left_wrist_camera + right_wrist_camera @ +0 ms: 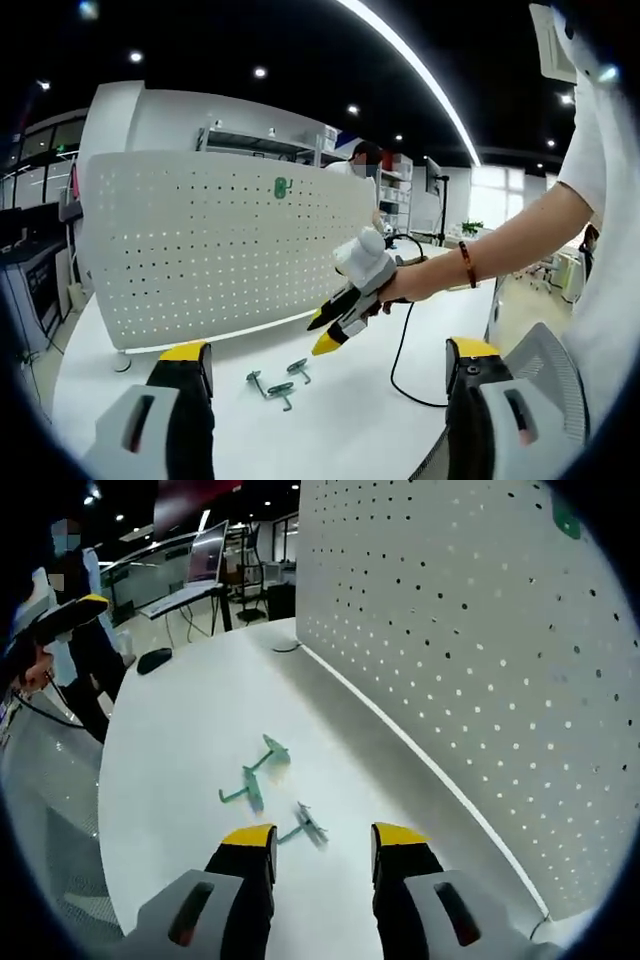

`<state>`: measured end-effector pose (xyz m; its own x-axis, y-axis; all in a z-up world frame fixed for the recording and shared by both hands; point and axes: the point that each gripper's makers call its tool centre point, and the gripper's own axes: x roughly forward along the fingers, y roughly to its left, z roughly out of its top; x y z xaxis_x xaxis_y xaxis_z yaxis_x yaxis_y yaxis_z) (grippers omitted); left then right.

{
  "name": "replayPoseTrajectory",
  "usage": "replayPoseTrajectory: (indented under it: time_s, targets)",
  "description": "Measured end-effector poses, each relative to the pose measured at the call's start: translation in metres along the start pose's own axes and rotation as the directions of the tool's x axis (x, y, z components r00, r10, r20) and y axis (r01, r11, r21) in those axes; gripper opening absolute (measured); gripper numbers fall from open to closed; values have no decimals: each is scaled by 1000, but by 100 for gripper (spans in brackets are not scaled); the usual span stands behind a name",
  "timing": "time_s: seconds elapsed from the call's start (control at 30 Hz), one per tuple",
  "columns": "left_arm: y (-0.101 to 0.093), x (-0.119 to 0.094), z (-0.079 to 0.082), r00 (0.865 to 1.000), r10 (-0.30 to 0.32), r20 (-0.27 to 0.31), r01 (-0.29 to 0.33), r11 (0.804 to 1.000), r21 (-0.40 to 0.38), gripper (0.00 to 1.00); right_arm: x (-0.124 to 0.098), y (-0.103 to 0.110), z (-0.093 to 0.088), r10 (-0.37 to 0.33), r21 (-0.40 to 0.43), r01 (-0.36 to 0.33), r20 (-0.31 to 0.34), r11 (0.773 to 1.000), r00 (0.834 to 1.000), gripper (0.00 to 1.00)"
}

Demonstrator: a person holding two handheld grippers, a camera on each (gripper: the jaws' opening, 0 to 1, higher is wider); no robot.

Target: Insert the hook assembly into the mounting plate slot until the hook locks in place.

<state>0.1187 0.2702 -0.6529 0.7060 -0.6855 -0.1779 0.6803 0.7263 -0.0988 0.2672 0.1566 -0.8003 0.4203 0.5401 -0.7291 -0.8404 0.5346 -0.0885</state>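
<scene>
A white pegboard mounting plate (220,240) stands upright on the white table (350,420), with one green hook (282,186) hanging near its top. Three loose green hooks (280,382) lie on the table in front of it. My left gripper (328,358) is open and empty, held well back from them. A hand holds my right gripper (330,328) low over the table, right of the hooks. In the right gripper view, my right gripper (325,842) is open, the nearest hook (308,828) just ahead of its jaws and two more hooks (255,772) farther on. The pegboard (480,660) rises at the right.
A black cable (400,350) runs across the table on the right. A dark mouse (155,660) sits at the table's far end, with desks and monitors (205,555) behind. My left gripper (60,618) shows at the left. A person stands behind the board.
</scene>
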Motion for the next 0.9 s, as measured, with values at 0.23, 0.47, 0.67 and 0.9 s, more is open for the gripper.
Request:
replayPoseTrajectory:
  time_s: [0.23, 0.47, 0.67, 0.9]
  targets:
    - [5, -1, -2, 1000, 10, -5, -10, 1000, -7, 99, 9, 2, -4, 19, -4, -19, -18, 1000, 1000, 36]
    - [5, 2, -4, 1000, -3, -15, 3, 1000, -5, 99, 14, 1, -7, 35, -27, -37, -56, 999, 998, 33]
    - [5, 4, -6, 1000, -8, -24, 7, 1000, -3, 98, 20, 2, -9, 49, -53, -53, -77, 997, 996, 30]
    - [7, 2, -8, 1000, -3, -27, 3, 1000, -11, 98, 29, 4, -17, 57, -72, -65, -115, 995, 992, 27]
